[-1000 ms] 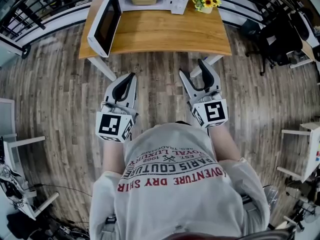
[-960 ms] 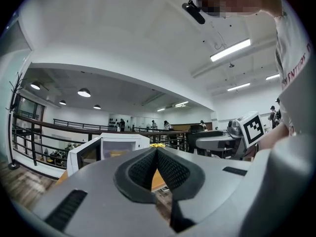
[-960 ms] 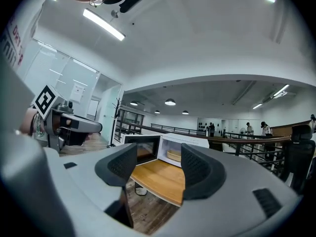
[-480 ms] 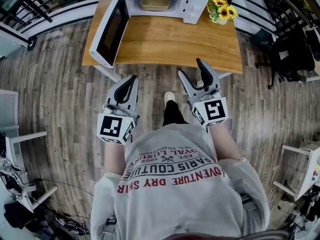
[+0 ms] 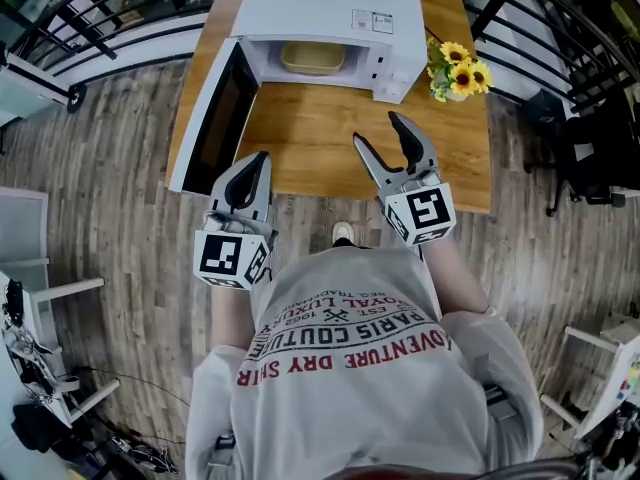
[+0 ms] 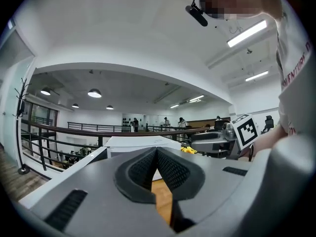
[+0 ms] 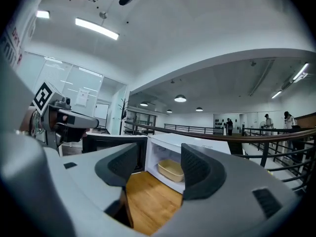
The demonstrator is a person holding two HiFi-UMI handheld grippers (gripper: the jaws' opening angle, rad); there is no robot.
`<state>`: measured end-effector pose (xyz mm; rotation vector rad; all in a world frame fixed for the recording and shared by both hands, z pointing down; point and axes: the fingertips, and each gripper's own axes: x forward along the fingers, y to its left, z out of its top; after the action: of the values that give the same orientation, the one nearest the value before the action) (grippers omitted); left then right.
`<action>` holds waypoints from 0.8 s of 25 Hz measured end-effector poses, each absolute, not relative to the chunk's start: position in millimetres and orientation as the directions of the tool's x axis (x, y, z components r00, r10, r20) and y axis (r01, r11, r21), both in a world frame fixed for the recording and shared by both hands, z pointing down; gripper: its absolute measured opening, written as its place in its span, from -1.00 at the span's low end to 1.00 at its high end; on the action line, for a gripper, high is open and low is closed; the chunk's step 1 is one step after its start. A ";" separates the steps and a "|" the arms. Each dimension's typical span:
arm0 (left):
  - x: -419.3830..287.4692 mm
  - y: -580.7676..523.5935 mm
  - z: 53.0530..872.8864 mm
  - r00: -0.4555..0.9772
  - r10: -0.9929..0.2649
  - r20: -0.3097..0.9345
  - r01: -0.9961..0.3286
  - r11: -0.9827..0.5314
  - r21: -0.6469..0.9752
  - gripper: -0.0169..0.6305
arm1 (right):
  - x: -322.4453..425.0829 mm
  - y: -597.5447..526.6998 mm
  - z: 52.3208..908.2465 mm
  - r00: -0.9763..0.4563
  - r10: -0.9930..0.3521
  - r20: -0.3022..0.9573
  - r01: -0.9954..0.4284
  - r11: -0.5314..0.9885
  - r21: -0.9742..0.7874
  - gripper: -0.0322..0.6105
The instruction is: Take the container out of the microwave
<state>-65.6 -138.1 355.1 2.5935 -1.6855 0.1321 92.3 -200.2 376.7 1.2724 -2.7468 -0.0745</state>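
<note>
Since the microwave has come closer, its tub is nearly in reach, straight ahead of the right gripper with jaws wide, while the left gripper has jaws pressed together.

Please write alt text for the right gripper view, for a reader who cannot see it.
The right gripper has its jaws apart and empty, framing a white microwave with its door open and a beige container inside. The microwave stands on a wooden table in a large, bright hall.
</note>
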 end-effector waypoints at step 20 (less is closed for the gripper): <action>-100.2 -266.9 394.6 0.344 -0.925 0.160 -0.938 -0.345 0.020 -0.91 | 18.3 -342.2 467.4 -0.669 -0.545 0.506 -0.571 0.812 0.121 -0.04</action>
<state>-100.2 -266.9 394.6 2.4841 -1.7306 0.1824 18.3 -342.2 467.4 0.8239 -2.4620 0.0635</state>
